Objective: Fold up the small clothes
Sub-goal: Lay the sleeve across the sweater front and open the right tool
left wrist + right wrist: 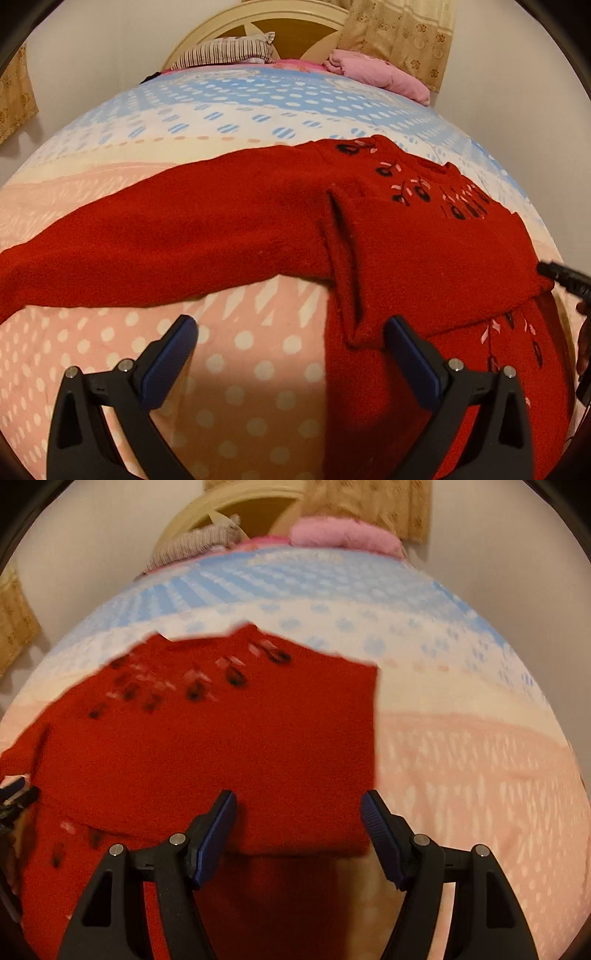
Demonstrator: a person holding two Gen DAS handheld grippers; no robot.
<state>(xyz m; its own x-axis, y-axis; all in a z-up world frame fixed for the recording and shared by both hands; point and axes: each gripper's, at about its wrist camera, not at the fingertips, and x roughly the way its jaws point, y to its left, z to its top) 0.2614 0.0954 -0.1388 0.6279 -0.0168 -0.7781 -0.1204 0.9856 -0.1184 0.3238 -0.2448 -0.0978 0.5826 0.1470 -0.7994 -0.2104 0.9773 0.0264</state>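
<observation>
A small red sweater (424, 251) with black and pink flower embroidery lies on the bed. Its left sleeve (166, 240) stretches out flat to the left. The right side is folded over the body, seen in the right wrist view (258, 746). My left gripper (291, 328) is open and empty, just above the sweater's lower left edge. My right gripper (299, 808) is open and empty, over the folded edge. The right gripper's tip also shows at the right edge of the left wrist view (561, 277).
The bed cover (240, 369) is pink with white dots near me and blue and white farther off. A striped pillow (229, 51) and a pink blanket (376, 70) lie at the headboard. Curtains (406, 33) hang behind.
</observation>
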